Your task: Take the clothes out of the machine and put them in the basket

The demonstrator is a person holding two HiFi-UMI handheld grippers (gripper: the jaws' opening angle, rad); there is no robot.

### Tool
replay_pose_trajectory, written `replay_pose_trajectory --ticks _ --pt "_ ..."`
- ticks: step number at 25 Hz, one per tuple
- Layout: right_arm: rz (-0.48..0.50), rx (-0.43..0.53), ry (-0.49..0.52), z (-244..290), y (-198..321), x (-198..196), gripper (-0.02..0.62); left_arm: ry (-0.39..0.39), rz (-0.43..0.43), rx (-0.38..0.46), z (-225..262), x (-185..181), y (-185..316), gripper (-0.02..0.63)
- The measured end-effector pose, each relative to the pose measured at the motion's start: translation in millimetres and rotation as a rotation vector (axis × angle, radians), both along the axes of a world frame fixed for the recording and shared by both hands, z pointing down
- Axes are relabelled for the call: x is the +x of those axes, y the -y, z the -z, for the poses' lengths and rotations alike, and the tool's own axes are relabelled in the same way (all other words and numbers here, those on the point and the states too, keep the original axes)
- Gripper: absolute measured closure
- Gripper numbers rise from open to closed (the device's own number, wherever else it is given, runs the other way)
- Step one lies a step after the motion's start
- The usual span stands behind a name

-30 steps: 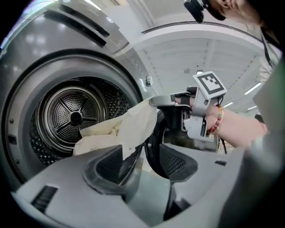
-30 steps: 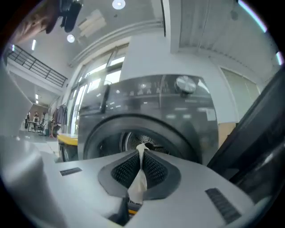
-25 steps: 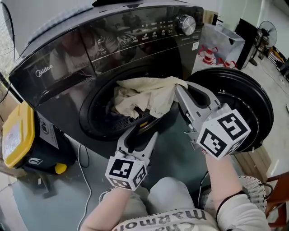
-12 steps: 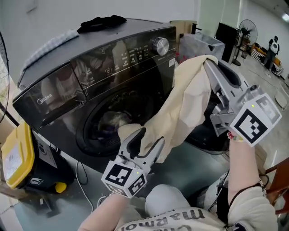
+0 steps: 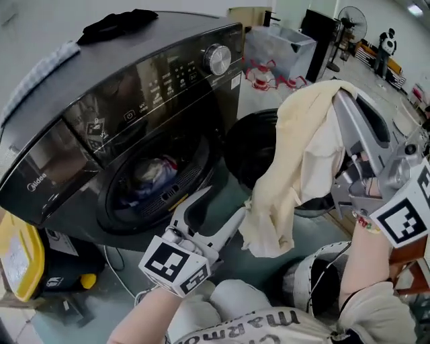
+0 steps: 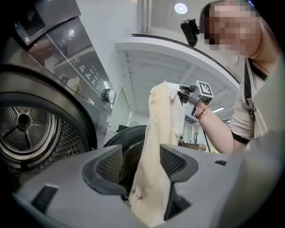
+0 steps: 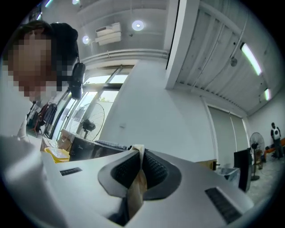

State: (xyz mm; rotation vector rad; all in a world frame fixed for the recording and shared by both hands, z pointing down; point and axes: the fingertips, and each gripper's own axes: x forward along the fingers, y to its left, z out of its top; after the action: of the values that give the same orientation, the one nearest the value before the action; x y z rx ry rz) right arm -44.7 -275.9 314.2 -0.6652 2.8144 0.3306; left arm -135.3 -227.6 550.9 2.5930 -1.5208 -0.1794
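Observation:
A cream cloth (image 5: 299,168) hangs free of the dark washing machine (image 5: 87,101), in front of its open door (image 5: 250,144). My right gripper (image 5: 336,93) is high at the right, shut on the cloth's top edge; the right gripper view shows the cloth (image 7: 136,187) pinched between the pads. My left gripper (image 5: 222,205) stands open low in the middle. The cloth's lower end (image 6: 153,178) hangs between its spread jaws and lies against the right pad. More clothes (image 5: 151,176) lie in the drum. A white perforated basket (image 5: 316,279) sits at the lower right, partly hidden by my arm.
A black cloth (image 5: 114,23) lies on top of the machine. A yellow-lidded box (image 5: 17,259) stands on the floor at the left. A clear bin (image 5: 279,50) and a standing fan (image 5: 349,17) are behind the door. My knees fill the bottom edge.
The right gripper has pulled the cream cloth out of the drum, up and to the right. The left gripper rose, and the cloth's end now hangs between its jaws.

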Motion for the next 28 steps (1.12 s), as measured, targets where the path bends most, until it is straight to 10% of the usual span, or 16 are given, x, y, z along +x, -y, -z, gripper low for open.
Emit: replay_pose_trajectory --ticks 10,28 --pt "-0.013 -0.245 -0.024 59.0 14.6 32.7 0.558 -0.027 -0.090 -0.201 72.6 56.3 1.9 0.351" --pt "-0.097 -0.151 0.040 318.5 -72.2 181.2 0.558 -0.114 -0.172 -0.064 340.1 193.8 -35.0 0.356"
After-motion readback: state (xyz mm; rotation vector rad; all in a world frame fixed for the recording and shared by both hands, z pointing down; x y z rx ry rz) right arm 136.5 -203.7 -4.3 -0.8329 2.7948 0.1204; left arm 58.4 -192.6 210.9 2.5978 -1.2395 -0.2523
